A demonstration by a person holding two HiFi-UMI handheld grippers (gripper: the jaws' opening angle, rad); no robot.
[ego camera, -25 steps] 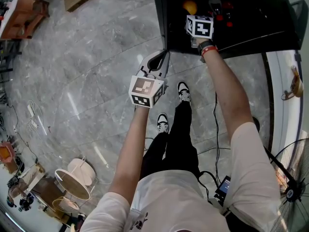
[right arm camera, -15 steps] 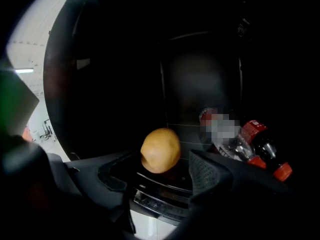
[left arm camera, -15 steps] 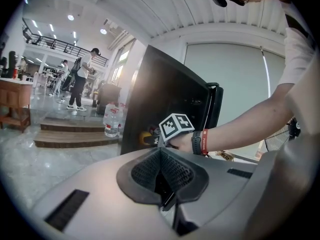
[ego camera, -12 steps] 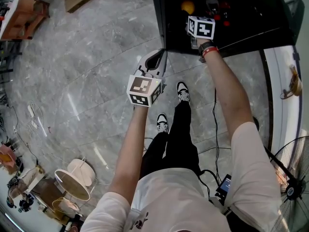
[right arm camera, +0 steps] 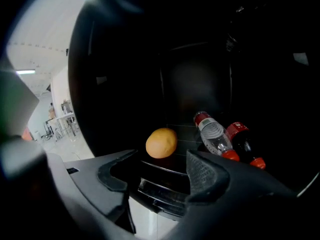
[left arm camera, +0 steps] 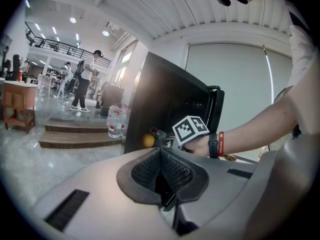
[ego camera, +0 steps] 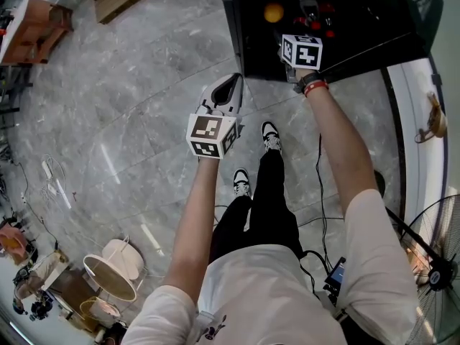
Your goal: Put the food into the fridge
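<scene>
- Left gripper is hanging out over the grey floor, well apart from the fridge; its jaws are pressing together with nothing between them.
- I'm seeing the orange fruit sitting on a dark shelf inside the fridge, touching neither gripper.
- Right gripper is pointing into the fridge just short of the fruit, jaws standing wide apart and carrying nothing.
- Just right of the fruit, a clear bottle and a dark bottle, both red-capped, are lying side by side on the same shelf.
- I'm judging the fruit placed, but it is round and resting near the shelf's front edge, so a nudge from my right jaw as I'm pulling out could send it rolling onto the floor. Swinging rightward could knock the bottles too.
- Compared with a second ago, my right gripper is sitting a little further back from the fruit, while the left one is hanging about where it was.
</scene>
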